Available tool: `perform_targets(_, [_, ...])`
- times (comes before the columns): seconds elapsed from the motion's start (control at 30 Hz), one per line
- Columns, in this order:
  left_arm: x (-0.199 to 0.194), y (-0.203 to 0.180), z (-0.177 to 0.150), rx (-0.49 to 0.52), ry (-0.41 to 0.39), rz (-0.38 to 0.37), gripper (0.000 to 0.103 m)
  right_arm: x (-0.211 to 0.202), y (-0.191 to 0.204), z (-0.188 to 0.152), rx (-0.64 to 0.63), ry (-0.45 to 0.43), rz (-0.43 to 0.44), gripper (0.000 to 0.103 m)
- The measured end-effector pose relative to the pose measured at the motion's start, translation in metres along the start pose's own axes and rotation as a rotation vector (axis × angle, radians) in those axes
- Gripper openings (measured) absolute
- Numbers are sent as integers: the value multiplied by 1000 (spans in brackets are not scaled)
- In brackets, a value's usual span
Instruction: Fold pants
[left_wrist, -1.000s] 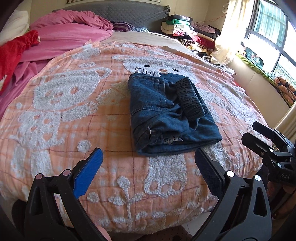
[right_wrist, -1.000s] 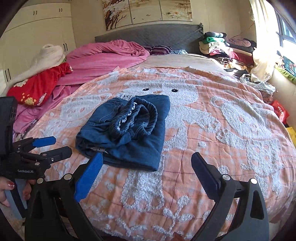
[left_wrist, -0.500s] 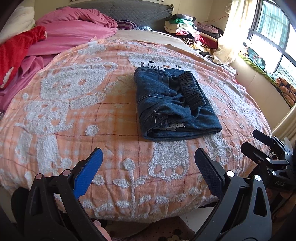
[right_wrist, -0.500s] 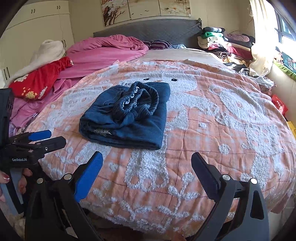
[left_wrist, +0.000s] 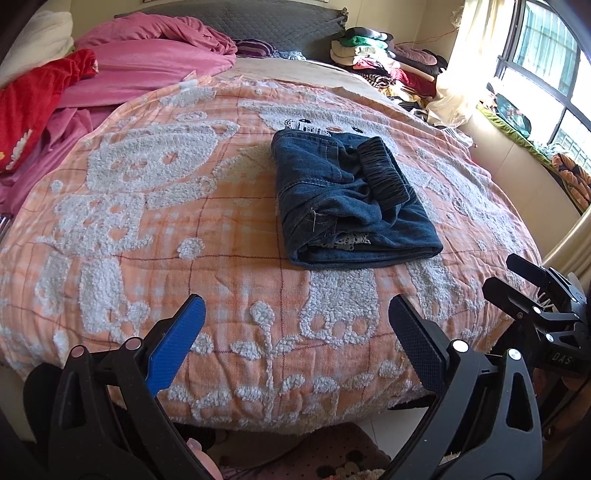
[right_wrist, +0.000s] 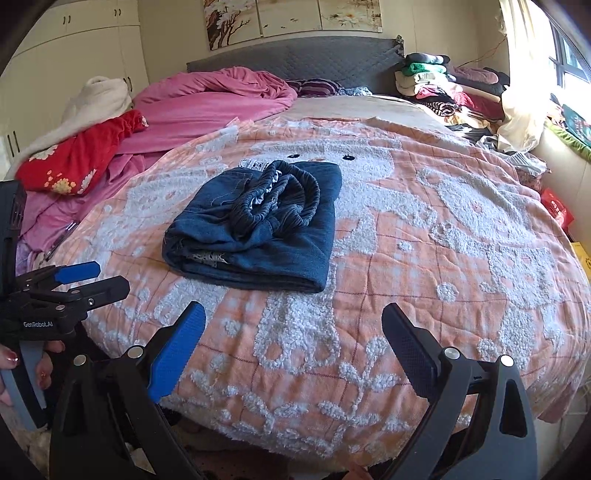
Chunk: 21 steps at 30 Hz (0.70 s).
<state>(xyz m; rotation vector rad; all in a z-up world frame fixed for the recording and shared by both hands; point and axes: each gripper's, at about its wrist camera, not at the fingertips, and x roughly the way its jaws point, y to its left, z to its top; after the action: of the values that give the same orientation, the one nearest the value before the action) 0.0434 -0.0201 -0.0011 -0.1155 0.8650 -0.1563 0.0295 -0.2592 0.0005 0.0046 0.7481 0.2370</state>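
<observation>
Bedroom light from a window falls across a wide bed covered by an orange blanket with fluffy white cartoon figures. Our left gripper hangs off the foot of the bed with its fingers spread wide apart and nothing between them; one pad is blue, the other black. Our right gripper sits the same way, fingers wide apart and empty, also over the near edge of the blanket. Each gripper shows at the side of the other's view, held low beside the bed.

Farther out, near the middle of the blanket, lie the dark denim pants, folded into a thick rectangular bundle with the gathered elastic waistband bunched on top. We judge the folding done or nearly so: the bundle rests well apart from both grippers, which would explain why we hold them clear and open.

Beyond the pants lie a rumpled pink quilt and a red flowered cloth; a stack of folded clothes sits by the headboard. We see no containers on the bed.
</observation>
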Motion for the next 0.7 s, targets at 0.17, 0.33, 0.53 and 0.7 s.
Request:
perform_targets(0.17, [-2, 0, 0, -1, 0, -1, 94, -1, -1, 0, -3, 6, 1, 96])
perform_targets(0.33, [-2, 1, 1, -2, -1, 4, 94, -1, -3, 0, -2, 9, -1, 96])
perform_targets(0.53, [-5, 1, 1, -4, -4, 9, 94, 1, -2, 0, -8, 15, 1, 96])
perform_targets(0.7, [-6, 2, 2, -6, -4, 14, 94, 1, -1, -1, -8, 13, 0, 96])
